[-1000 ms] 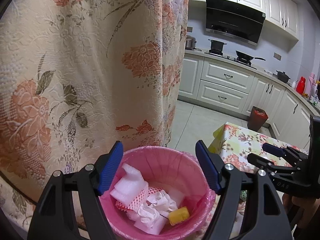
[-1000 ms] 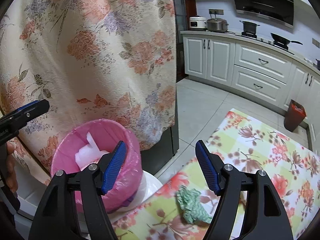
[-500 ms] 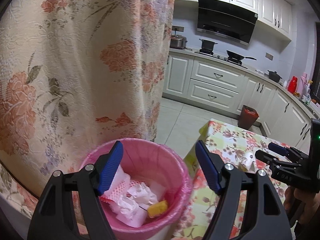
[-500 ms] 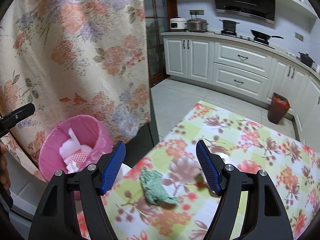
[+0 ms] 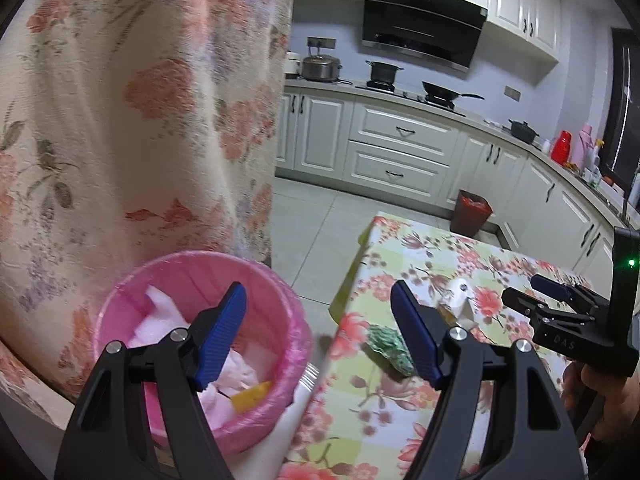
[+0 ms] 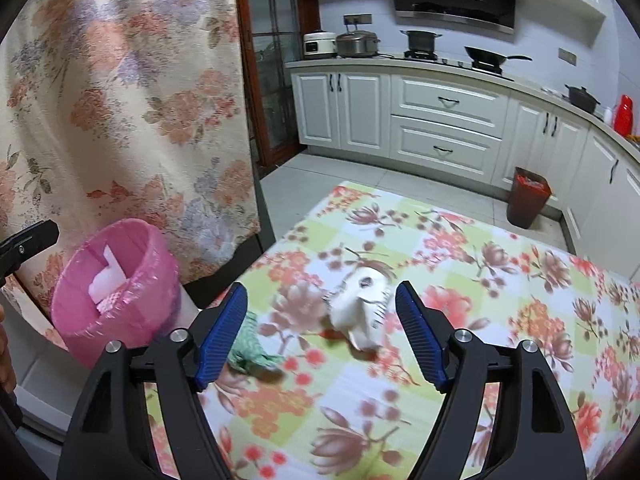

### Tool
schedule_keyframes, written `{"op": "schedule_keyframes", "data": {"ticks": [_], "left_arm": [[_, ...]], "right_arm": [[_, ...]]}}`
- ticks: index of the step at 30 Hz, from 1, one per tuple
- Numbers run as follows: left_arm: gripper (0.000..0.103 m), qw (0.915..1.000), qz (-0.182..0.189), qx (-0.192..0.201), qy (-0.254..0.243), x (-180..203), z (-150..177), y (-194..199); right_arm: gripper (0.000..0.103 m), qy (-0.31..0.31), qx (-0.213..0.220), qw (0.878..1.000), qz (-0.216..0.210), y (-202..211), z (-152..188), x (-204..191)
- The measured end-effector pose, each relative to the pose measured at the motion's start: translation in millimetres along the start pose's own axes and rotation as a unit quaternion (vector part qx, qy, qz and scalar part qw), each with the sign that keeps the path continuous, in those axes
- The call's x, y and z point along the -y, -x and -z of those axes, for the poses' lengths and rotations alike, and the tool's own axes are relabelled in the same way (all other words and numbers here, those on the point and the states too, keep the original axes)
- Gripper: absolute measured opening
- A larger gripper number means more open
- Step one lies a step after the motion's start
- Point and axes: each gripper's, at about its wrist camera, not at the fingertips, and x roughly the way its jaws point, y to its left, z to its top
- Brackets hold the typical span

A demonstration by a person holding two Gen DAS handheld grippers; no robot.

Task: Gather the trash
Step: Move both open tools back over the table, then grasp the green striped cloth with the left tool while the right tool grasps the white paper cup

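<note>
Since half a second ago both views have swung to the right: the pink bin [image 5: 200, 352] has slid toward 8 o'clock in the left wrist view, and the white crumpled wrapper [image 6: 360, 312] now sits between the right gripper's blue fingers instead of the green scrap. The right gripper [image 6: 322, 332] hovers over the flowered tablecloth [image 6: 500, 300] with its jaws wide apart, holding nothing; the white wrapper lies on the cloth just ahead of it at 12 o'clock, blurred. The green scrap [image 6: 250, 348] lies at 9 o'clock from the wrapper, partly behind the left blue finger [image 6: 220, 340]. The left gripper [image 5: 318, 336] also has its jaws spread and empty, straddling the gap between the bin and the table edge. The bin stands beside the table against a floral curtain [image 5: 140, 120], lined with a pink bag and holding white foam, tissue and a yellow piece [image 5: 250, 394]. At 1 o'clock across the floor a dark red bin [image 6: 528, 196] stands by the white cabinets [image 6: 444, 120].
</note>
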Motion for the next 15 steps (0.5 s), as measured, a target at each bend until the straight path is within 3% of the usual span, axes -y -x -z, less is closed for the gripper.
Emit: {"op": "schedule_keyframes", "data": {"ticks": [15], "left_arm": [[0.072,0.9984,0.030,-0.044,-0.018,49,19,-44]], "right_arm": [[0.073,-0.016,-0.022,0.999,0.027,-14,24,44]]}}
